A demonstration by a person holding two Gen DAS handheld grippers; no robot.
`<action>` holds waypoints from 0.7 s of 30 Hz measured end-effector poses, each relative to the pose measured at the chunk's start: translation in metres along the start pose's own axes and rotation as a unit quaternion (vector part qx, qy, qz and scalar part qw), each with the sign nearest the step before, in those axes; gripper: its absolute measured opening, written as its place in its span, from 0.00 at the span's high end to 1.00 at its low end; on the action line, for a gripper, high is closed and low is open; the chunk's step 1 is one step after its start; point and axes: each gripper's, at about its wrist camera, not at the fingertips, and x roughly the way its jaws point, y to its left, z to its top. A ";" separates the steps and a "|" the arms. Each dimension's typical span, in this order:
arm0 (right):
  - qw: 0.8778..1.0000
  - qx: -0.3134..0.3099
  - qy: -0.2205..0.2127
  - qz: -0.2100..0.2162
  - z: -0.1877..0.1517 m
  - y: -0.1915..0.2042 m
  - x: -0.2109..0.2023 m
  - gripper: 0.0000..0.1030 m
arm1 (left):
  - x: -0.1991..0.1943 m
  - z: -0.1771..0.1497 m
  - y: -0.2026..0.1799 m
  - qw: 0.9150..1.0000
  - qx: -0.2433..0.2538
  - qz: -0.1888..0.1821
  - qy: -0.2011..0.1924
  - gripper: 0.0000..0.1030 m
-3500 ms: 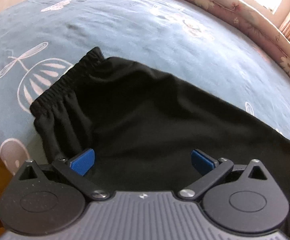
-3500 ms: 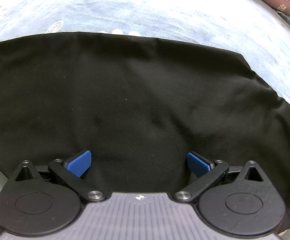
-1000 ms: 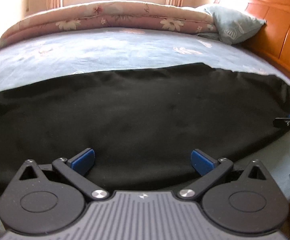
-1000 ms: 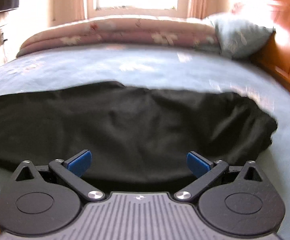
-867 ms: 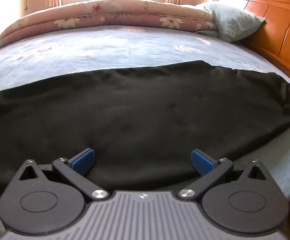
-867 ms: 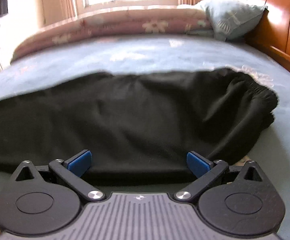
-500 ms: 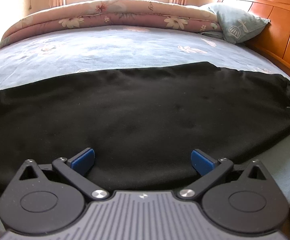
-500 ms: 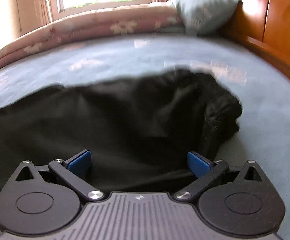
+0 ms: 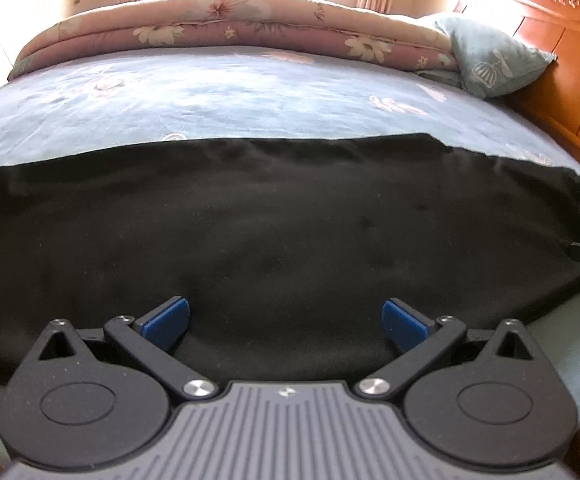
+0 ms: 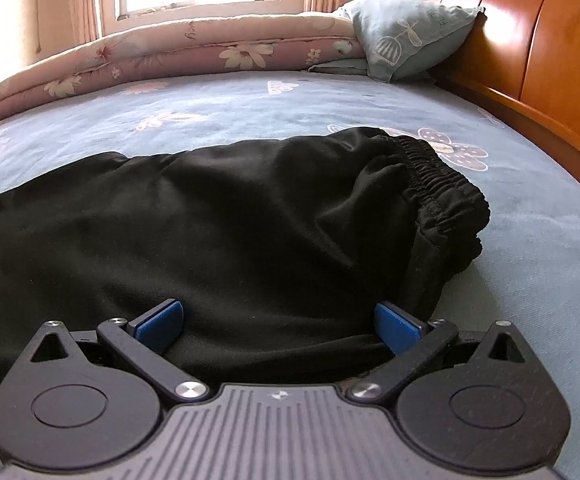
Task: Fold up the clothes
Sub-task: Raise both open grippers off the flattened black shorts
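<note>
Hovering low over black trousers (image 9: 290, 220): left gripper (image 9: 285, 317), right gripper (image 10: 277, 321), jaws spread

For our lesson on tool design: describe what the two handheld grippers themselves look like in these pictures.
The left gripper and right gripper look alike: a ribbed grey body with a small white mark, two round black discs, black linkage arms on silver pivot screws, and blue textured finger pads. No hand or sleeve shows.
</note>
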 end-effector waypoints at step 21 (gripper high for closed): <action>1.000 -0.015 -0.012 0.018 0.005 0.027 -0.021 0.00 | -0.040 0.013 0.154 0.987 -0.156 0.028 -0.033 0.01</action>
